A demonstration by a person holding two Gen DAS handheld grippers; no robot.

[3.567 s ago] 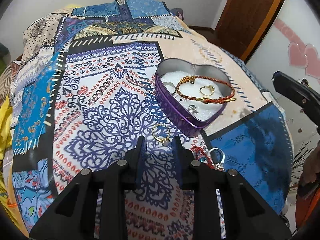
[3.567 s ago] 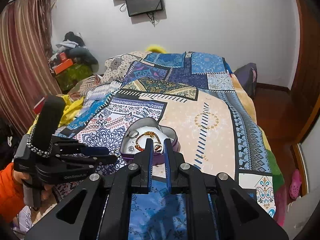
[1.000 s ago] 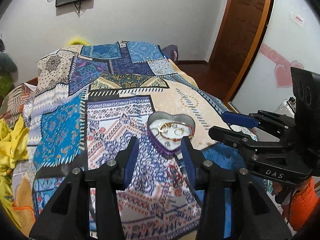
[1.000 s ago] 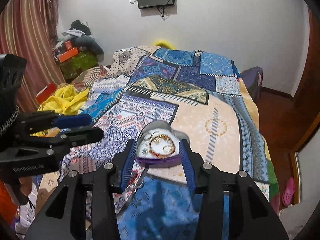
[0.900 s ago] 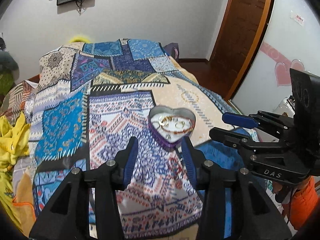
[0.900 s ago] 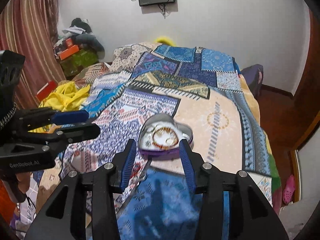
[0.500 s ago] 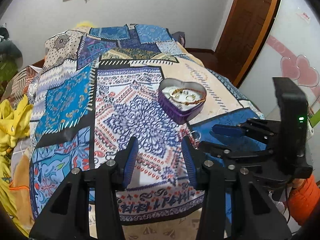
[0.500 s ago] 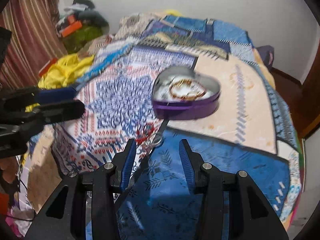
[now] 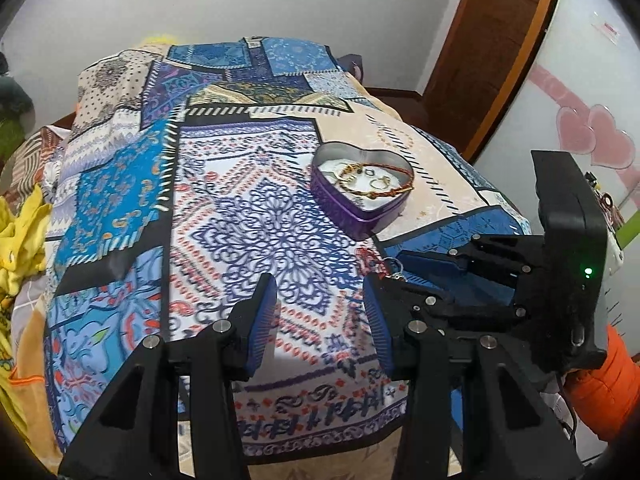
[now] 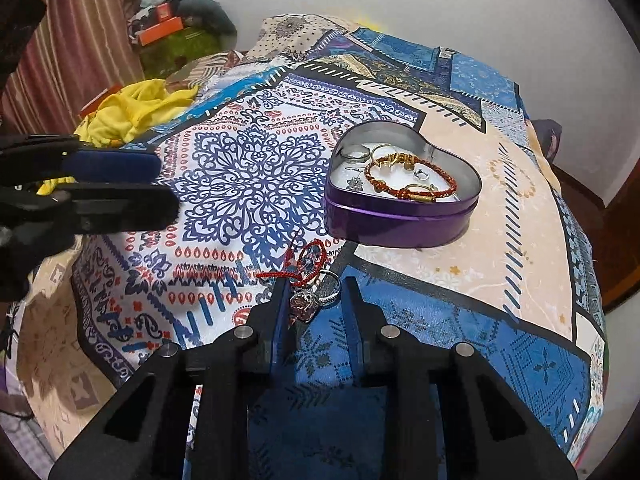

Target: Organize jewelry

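**Most pieces boxed; a small cluster left on the bed**

Both sets of jaws stand spread with nothing between them. The right gripper [image 10: 314, 300] is low over the patchwork bedspread [image 10: 248, 184], its jaws on either side of a silver ring with a pinkish stone [image 10: 310, 300] at the lower centre of the right wrist view; whether the fingers touch the ring cannot be told. The left gripper [image 9: 320, 316] hangs above the bedspread at the lower centre of its own view, with only printed fabric showing between its jaws.

The purple heart-shaped metal tin [image 10: 400, 220], right of centre in the right wrist view, sits open on the bed. It already holds a red and gold braided bracelet [image 10: 412, 184], a thin gold hoop [image 10: 382, 152], a grey metal ring [image 10: 356, 154], a small silver ring [image 10: 422, 175] and a small silver charm [image 10: 355, 183].

Still outside it, just in front of the tin toward the camera, lie the stone ring, a larger plain silver ring [image 10: 330, 288] touching or overlapping it, and a red cord bracelet [image 10: 308, 262] just above them in the frame.

By this layout the sorting looks well over halfway: several pieces are in, and about three remain. The right gripper seems set to take the stone ring next. The cord and the two rings lie close together, so one may drag another along.
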